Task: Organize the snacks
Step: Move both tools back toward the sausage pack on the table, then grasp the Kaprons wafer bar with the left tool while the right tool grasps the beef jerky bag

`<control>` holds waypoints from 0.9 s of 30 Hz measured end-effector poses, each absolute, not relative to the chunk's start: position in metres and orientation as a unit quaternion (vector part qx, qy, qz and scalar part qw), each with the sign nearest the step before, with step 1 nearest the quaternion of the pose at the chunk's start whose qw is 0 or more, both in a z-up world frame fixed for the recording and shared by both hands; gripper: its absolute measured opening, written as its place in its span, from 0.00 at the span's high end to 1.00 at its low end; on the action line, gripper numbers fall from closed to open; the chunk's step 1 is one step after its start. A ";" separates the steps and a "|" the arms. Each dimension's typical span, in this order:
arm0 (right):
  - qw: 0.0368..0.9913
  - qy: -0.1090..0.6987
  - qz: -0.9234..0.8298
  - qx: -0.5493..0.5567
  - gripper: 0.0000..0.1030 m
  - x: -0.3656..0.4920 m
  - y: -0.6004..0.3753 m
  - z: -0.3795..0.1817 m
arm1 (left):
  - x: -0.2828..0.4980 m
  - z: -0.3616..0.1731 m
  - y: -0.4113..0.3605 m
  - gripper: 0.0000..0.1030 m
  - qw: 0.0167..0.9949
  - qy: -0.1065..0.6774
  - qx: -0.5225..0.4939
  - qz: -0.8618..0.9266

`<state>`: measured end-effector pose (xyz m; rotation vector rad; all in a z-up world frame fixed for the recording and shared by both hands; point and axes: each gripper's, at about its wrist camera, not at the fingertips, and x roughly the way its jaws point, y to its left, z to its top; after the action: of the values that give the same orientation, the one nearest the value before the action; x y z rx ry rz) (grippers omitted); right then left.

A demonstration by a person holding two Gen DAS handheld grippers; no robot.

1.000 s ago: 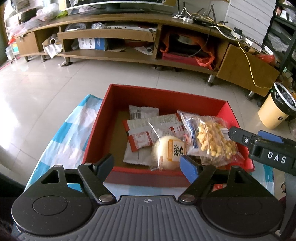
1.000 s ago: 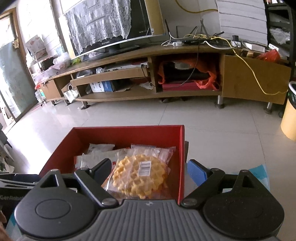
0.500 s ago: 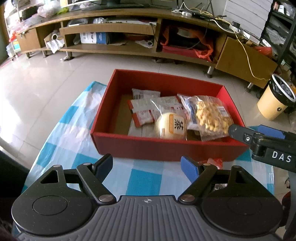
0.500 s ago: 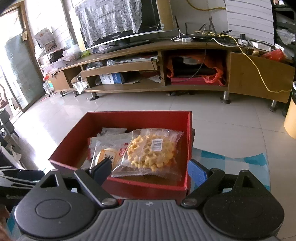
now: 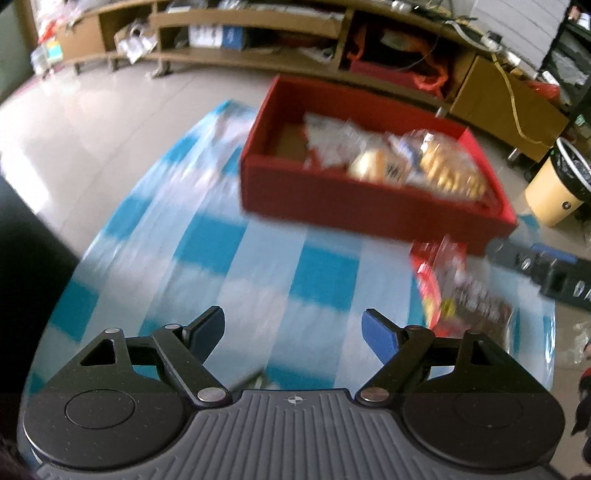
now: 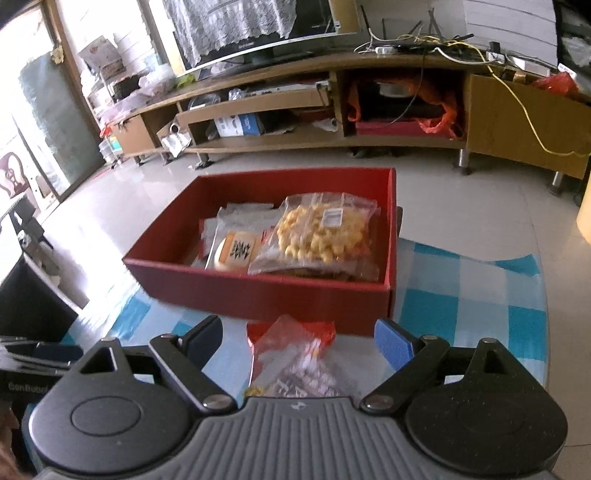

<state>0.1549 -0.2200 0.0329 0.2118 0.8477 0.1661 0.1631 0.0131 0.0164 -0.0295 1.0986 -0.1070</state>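
A blue-and-white checked cloth (image 6: 461,291) covers the table, and beyond it lies a pale tiled floor (image 6: 288,160) running back to a long, low wooden TV unit (image 6: 369,107) cluttered with boxes, an orange bag and trailing cables. A television (image 6: 258,29) draped with lace stands on top of the unit, seen only in the right wrist view. On the cloth sits a red box (image 6: 266,295) holding several packets: a clear bag of yellow puffed snacks (image 6: 321,232) lies toward its right side, with a round bun in a wrapper (image 6: 236,251) just beside it on the left and flatter packets behind. Just in front of the box, a red-edged snack packet (image 6: 295,354) lies on the cloth, between the spread fingers of the right gripper (image 6: 299,338), which closes on nothing. The left wrist view is badly motion-blurred; it shows the same box (image 5: 369,206) from the left and farther off, the loose packet (image 5: 454,291) to the right, and the right gripper (image 5: 532,266) reaching in from the right edge beside it. The left gripper (image 5: 293,326) is spread wide over bare cloth (image 5: 229,266), well apart from the box. Only this view shows a yellow bin (image 5: 554,192) with a dark liner standing on the floor at the right.
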 end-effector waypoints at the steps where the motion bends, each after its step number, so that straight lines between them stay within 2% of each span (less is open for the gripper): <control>1: 0.902 0.410 0.084 0.102 0.14 0.152 -0.219 0.033 | 0.158 0.014 0.018 0.16 0.848 0.528 -0.020 -0.046; 12: 0.900 0.416 0.095 0.095 0.13 0.135 -0.223 0.036 | 0.118 -0.025 0.031 0.16 0.800 0.595 -0.075 -0.022; 18: 0.892 0.433 0.087 0.089 0.13 0.130 -0.236 0.027 | 0.124 -0.036 0.024 0.16 0.803 0.592 -0.071 0.000; 21: 0.886 0.447 0.081 0.088 0.13 0.133 -0.242 0.017 | 0.128 -0.036 0.019 0.20 0.811 0.583 -0.054 0.006; 24: 0.879 0.463 0.075 0.086 0.13 0.137 -0.244 0.006 | 0.130 -0.033 0.011 0.36 0.822 0.569 -0.022 -0.002; 27: 0.871 0.477 0.074 0.088 0.13 0.142 -0.246 -0.006 | 0.129 -0.033 0.009 0.36 0.824 0.566 -0.009 -0.014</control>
<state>0.1416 -0.2461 -0.0057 0.1843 0.9970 0.1545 0.1294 0.0087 -0.0328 -0.0189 1.2025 -0.0301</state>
